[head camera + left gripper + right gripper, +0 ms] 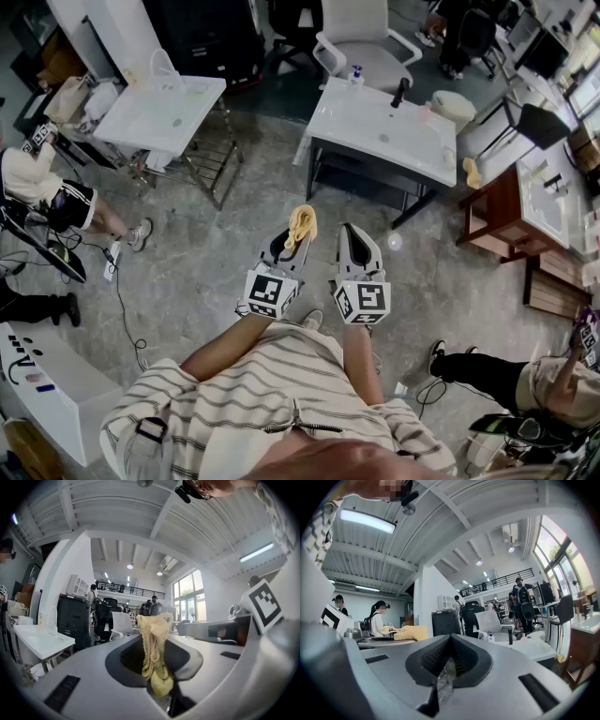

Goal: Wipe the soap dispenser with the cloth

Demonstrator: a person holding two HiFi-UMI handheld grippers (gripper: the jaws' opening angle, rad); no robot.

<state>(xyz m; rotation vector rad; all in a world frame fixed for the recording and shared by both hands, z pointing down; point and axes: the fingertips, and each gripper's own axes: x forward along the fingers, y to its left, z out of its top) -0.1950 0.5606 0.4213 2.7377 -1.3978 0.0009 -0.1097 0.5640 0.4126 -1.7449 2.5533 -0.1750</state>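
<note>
Soap dispenser [356, 74]: standing at the far edge of the white sink [375, 131], well apart from both grippers. Probably handling light, slick and tippy; taking hold at mid-body. Left gripper [287, 249] is clamping the soft yellow cloth [302, 223]; right gripper [354, 240] is riding closed, empty.

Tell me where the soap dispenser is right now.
In the head view, the soap dispenser stands at the far left corner of the right-hand sink counter, left of its black faucet.
</note>
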